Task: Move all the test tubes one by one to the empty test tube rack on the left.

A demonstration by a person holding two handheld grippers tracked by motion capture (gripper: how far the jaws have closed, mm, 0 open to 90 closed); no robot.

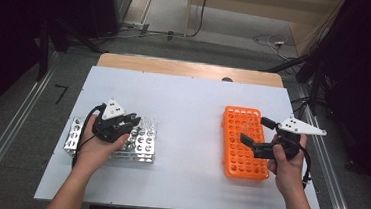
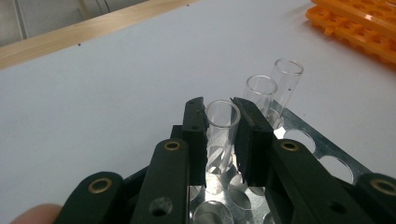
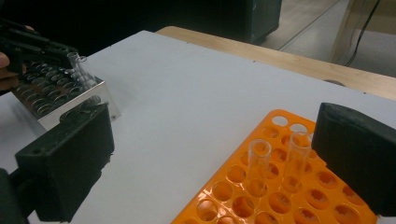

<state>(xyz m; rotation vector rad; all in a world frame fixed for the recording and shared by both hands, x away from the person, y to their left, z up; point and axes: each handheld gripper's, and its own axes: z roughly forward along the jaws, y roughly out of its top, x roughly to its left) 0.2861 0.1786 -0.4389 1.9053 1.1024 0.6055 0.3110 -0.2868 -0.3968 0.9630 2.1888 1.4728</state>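
My left gripper (image 1: 131,120) hangs over the right end of a metal tube rack (image 1: 145,149) and is shut on a clear glass test tube (image 2: 222,122) that stands upright in a rack hole. Beyond it, two more empty tubes (image 2: 260,91) (image 2: 287,74) stand in the same row of the metal rack (image 2: 322,151). At the right of the table, my right gripper (image 1: 252,130) is open wide over an orange tube rack (image 1: 236,161). Two clear tubes (image 3: 259,163) (image 3: 298,154) stand in the orange rack (image 3: 224,193) ahead of the jaws of my right gripper (image 3: 212,154), untouched.
Both racks rest on a white board (image 1: 188,109) laid over a wooden table. A strip of bare wood (image 1: 176,66) runs along the far edge. Cables lie on the floor beyond the table, and dark equipment stands at both sides.
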